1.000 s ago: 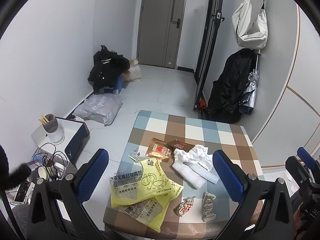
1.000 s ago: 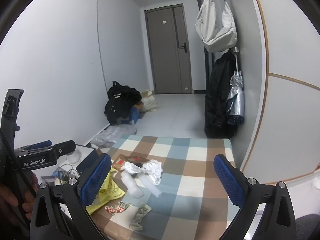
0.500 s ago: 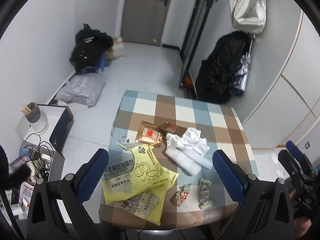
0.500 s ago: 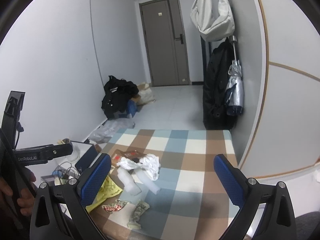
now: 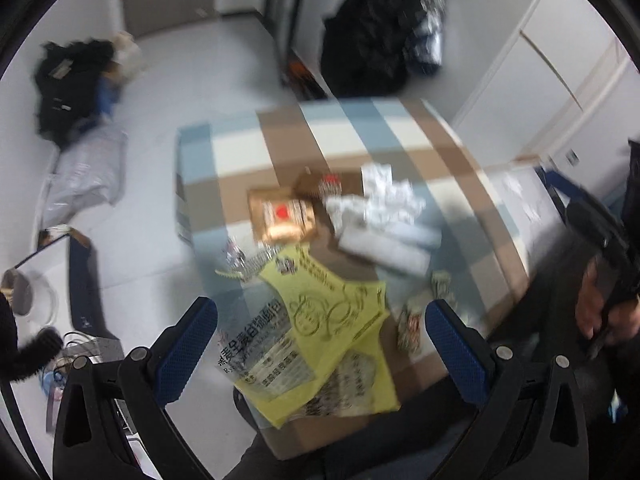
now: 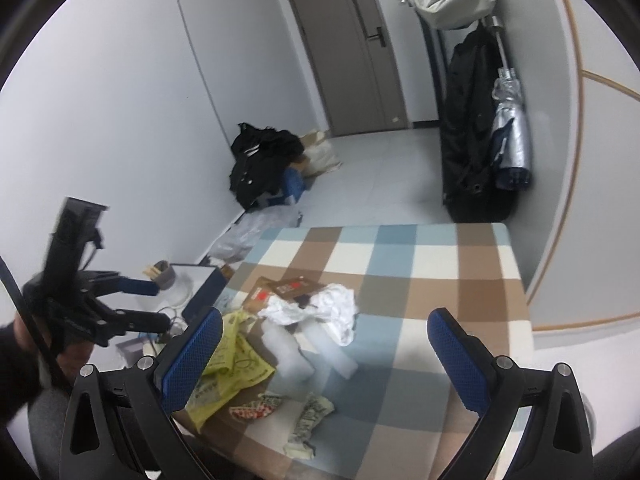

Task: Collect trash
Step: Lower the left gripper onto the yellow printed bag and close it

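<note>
- Across the middle of both views stood a table (image 6: 460,272) under a blue, brown and white checked cloth, with all the trash gathered at its lower left end.
- Lower centre in the left wrist view, blurred, lay the biggest piece, a yellow printed plastic bag (image 5: 320,332), flat and overhanging the table edge.
- Just above it sat a crumpled white paper wad (image 6: 320,308) touching two pale rolls (image 6: 308,350), beside a brown packet (image 5: 282,218).
- Lower centre in the right wrist view lay two small crushed wrappers (image 6: 280,410), close together.
- Both tools hovered above the table holding nothing: the left gripper (image 5: 322,356) and right gripper (image 6: 324,360) had their blue pads spread wide.
- Judgement: lowering one pad onto the yellow bag's loose edge and pinching a fold should work better than pressing on its flat middle.
</note>
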Available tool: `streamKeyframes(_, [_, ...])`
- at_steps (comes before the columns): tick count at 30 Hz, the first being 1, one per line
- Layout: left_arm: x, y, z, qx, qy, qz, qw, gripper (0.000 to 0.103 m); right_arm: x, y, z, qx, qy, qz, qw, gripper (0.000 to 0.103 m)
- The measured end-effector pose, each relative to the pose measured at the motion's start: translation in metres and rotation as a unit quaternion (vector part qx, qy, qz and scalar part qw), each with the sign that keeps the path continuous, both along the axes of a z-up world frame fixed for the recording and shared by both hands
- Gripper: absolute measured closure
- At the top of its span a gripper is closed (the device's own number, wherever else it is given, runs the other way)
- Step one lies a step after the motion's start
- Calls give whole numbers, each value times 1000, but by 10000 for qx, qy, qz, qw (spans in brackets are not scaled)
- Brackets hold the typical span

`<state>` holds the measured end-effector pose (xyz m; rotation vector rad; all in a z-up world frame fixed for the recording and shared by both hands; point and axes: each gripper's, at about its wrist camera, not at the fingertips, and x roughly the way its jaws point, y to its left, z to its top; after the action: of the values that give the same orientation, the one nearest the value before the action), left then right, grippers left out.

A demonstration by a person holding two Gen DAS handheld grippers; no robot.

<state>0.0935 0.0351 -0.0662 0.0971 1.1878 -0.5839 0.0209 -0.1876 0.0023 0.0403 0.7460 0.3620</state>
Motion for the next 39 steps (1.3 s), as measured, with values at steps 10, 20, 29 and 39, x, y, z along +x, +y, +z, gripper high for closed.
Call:
streamKeyframes(10, [7, -16, -43, 682, 374, -1501, 9856, 1, 6, 10, -13, -95, 177, 286, 9994, 0])
streamKeyframes(20, [27, -8, -74, 767, 743, -1704, 9796, 1, 11, 15, -19, -149, 266, 373, 9988, 0])
streamKeyframes(29, [20, -14, -78, 1149, 181, -1955, 9738, 7, 10, 16, -20, -173, 299, 382, 9987, 0])
streamKeyframes(39, [16, -28, -63, 913, 243, -1966, 9759, 57, 6, 18, -18, -185, 235, 400, 9987, 0])
